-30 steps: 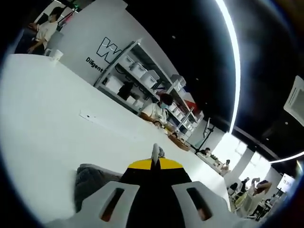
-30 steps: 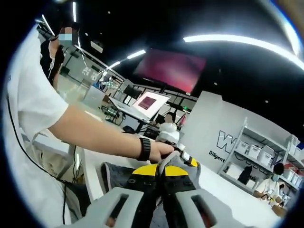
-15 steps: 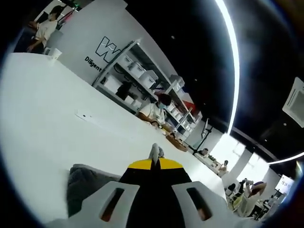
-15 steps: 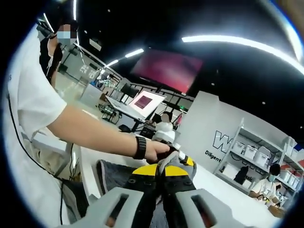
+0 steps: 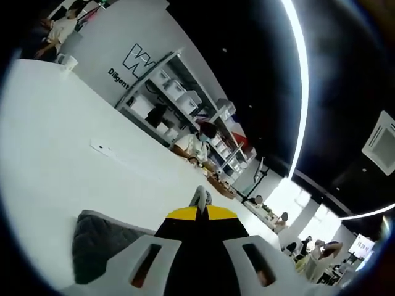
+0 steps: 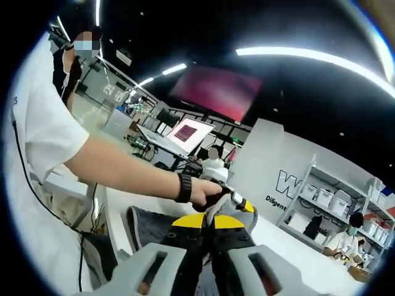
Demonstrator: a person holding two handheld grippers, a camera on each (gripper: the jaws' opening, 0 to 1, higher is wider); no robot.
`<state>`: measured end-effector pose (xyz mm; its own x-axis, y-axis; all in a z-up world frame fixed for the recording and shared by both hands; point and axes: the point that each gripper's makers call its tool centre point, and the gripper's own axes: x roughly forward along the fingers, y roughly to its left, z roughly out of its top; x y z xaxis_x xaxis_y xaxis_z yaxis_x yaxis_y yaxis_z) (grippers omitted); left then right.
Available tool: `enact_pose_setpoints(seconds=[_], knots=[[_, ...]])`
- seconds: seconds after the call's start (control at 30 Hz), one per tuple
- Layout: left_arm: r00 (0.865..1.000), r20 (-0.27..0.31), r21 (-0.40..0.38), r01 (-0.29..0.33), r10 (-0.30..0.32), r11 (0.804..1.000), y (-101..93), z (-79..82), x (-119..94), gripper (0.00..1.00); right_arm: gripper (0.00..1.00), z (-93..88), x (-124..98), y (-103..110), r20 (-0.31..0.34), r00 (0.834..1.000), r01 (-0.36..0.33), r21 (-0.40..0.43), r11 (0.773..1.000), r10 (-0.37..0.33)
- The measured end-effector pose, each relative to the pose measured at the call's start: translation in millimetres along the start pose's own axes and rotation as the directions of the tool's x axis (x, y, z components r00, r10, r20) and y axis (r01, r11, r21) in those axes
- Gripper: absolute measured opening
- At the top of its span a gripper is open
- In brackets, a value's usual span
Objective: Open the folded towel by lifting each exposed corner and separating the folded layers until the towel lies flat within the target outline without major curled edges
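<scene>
Left gripper view: the left gripper (image 5: pixel 200 198) has its jaws pressed together on a pale sliver, probably an edge of the grey towel (image 5: pixel 99 237), which bunches at 8 o'clock on the white table (image 5: pixel 68 154).

Right gripper view: the right gripper (image 6: pixel 213 214) is clamped on a grey towel fold rising between its jaws; the person's hand (image 6: pixel 207 191) holds the other gripper at 12 o'clock.

Step in hand, judged: both corners lifted. Next: draw the grippers apart and lower the cloth flat.

Bright ceiling light strips (image 5: pixel 302 80), glare on white table (image 5: pixel 55 154), heavy fisheye warp, dark ceiling.
</scene>
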<state>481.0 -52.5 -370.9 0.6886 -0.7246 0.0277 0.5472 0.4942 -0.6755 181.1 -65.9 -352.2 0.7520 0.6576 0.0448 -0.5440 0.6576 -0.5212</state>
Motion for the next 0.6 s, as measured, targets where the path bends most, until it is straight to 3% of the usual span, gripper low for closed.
enact_pose_setpoints(seconds=[0.6], knots=[[0.999, -0.033, 0.007, 0.038, -0.037, 0.999, -13.1, 5.9, 5.9, 0.00, 0.00, -8.1, -13.5, -5.2, -0.015, 1.000, 0.023, -0.003, 1.000, -0.023]])
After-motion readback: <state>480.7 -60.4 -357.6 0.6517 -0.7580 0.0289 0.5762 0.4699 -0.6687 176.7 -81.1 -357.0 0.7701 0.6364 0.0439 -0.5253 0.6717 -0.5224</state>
